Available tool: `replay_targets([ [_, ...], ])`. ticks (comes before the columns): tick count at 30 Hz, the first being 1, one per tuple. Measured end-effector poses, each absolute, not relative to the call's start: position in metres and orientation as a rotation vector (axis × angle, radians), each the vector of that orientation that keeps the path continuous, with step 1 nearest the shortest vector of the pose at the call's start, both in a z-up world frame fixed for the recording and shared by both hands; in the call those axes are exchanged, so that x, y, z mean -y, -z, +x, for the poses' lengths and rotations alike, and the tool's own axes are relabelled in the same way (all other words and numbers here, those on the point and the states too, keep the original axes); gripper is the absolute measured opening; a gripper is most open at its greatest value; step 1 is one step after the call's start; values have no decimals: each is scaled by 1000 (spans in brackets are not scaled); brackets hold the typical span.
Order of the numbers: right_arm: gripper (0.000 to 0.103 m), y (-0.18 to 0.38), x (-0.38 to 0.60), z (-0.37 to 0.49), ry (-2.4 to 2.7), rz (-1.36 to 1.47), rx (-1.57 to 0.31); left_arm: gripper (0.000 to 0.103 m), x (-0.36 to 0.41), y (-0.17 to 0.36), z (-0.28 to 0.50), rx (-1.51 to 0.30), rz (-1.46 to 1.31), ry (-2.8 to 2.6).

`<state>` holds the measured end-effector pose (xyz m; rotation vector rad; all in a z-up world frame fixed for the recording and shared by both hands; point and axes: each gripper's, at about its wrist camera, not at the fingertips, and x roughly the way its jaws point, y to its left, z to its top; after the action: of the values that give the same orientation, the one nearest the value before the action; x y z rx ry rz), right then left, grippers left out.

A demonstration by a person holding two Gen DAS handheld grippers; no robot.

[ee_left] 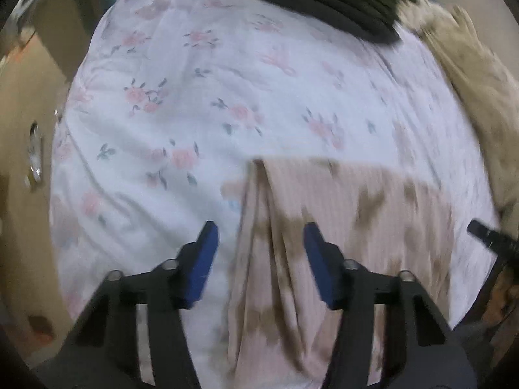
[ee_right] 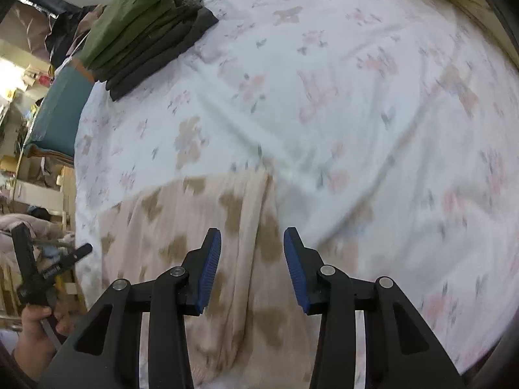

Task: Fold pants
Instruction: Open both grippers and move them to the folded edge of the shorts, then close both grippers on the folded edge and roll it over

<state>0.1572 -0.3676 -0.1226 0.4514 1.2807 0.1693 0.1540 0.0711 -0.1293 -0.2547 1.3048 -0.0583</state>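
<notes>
I hold two grippers above a bed covered by a white floral sheet (ee_left: 201,74). My left gripper (ee_left: 261,233) has its blue jaws partly apart, gripping nothing; the pink pants (ee_left: 340,227) with brown patches lie flat below, their folded edge between the jaws. My right gripper (ee_right: 252,238) is likewise partly parted and empty, over the pants' other edge. Far beyond the jaws sits a stack of folded dark and green clothes (ee_right: 146,32).
</notes>
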Motion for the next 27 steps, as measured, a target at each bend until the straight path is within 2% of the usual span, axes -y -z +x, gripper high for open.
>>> replay_targets([
  [3, 39, 129, 354, 183, -200, 409, -1279, 42, -72, 137, 170, -1288, -319, 80],
  [5, 32, 142, 348, 194, -214, 398, -1307, 42, -66, 145, 174, -1300, -320, 128],
  [6, 26, 147, 347, 196, -216, 401, -1320, 42, -63, 151, 180, -1299, -281, 125],
  [7, 16, 151, 346, 195, -224, 407, -1332, 37, -62, 155, 183, -1297, -258, 120],
  [8, 10, 151, 346, 195, -233, 398, -1332, 15, -59, 160, 185, -1309, -235, 127],
  [9, 1, 150, 342, 195, -236, 369, -1328, 1, -55, 163, 186, -1325, -224, 137],
  [16, 0, 142, 356, 199, -173, 320, -1279, 1, -52, 155, 186, -1305, -158, 90],
  [19, 1, 148, 356, 200, -170, 338, -1301, 5, -48, 152, 187, -1267, -140, 62],
  [20, 2, 146, 355, 200, -166, 333, -1298, 12, -45, 150, 190, -1258, -140, 59],
  [21, 7, 144, 355, 200, -175, 342, -1293, 22, -45, 147, 190, -1265, -141, 51],
  [22, 9, 140, 356, 200, -185, 355, -1289, 45, -46, 145, 189, -1274, -159, 54],
  [23, 11, 135, 359, 199, -178, 357, -1275, 59, -49, 140, 188, -1261, -185, 56],
  [24, 18, 131, 362, 198, -172, 363, -1259, 62, -54, 135, 185, -1239, -195, 56],
  [26, 38, 123, 370, 196, -166, 405, -1227, 62, -52, 132, 186, -1224, -192, 59],
  [27, 55, 122, 375, 196, -162, 434, -1219, 62, -52, 134, 188, -1229, -192, 68],
])
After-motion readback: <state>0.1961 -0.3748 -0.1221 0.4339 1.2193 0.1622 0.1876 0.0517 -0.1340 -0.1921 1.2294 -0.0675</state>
